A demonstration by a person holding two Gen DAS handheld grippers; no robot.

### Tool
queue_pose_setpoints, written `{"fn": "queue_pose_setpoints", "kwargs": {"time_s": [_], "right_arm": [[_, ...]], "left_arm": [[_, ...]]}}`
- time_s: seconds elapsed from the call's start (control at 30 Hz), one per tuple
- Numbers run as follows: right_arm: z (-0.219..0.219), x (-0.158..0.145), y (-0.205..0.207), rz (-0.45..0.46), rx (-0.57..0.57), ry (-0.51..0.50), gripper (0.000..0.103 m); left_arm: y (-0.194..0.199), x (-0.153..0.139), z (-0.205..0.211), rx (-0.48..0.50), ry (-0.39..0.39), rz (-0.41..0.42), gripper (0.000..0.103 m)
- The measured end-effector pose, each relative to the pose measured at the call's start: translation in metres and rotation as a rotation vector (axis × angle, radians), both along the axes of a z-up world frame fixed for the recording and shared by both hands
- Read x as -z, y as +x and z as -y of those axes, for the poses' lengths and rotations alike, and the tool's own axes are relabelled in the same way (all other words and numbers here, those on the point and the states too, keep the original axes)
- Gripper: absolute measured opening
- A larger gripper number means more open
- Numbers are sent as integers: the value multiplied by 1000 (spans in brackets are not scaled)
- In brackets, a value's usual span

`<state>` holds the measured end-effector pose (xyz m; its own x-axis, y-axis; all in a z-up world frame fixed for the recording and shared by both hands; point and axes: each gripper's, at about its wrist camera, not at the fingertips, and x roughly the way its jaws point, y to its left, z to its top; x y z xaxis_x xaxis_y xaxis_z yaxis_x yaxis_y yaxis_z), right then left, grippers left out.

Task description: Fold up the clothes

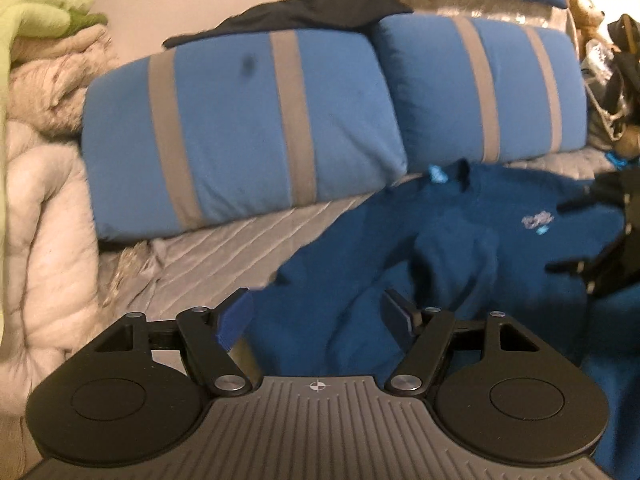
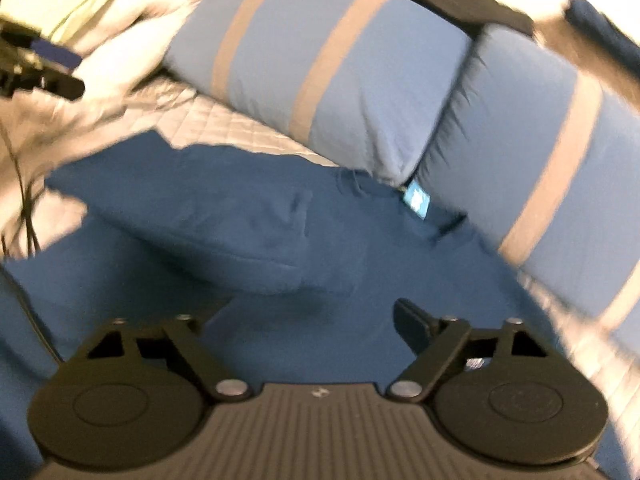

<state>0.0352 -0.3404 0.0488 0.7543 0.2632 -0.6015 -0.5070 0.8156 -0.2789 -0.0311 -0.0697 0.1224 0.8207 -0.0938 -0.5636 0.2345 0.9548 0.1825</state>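
A dark blue sweatshirt (image 1: 440, 240) lies spread on the bed, its collar with a light blue label (image 1: 437, 175) toward the pillows. One sleeve (image 2: 224, 220) is folded across the body. My left gripper (image 1: 318, 318) hovers open over the sweatshirt's left part, with nothing between its blue pads (image 1: 236, 320). My right gripper (image 2: 316, 320) is open just above the garment's body and holds nothing. Its left finger blends into the cloth. The right gripper (image 1: 572, 236) also shows at the right edge of the left wrist view, above the chest logo (image 1: 538, 220). Both views are blurred by motion.
Two blue pillows with grey stripes (image 1: 248, 128) (image 2: 340, 60) lean along the back of the bed. A grey quilted bedspread (image 1: 224, 248) lies under the sweatshirt. A pale duvet (image 1: 48, 240) is heaped at the left, dark clothes (image 1: 304, 12) behind the pillows, and clutter (image 1: 612, 72) at the far right.
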Motion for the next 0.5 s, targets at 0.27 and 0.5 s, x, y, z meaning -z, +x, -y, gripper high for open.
{"fn": "queue_pose_setpoints", "kwargs": {"time_s": [0.27,0.5], "right_arm": [[-28,20,5,153,-403,-373,71],[-50,40,24,216,-560,-563,60]], "left_arm": [[-18,24,-28,-36,0,-27,70],[-24,46,-35,-53,6,-67,70]]}}
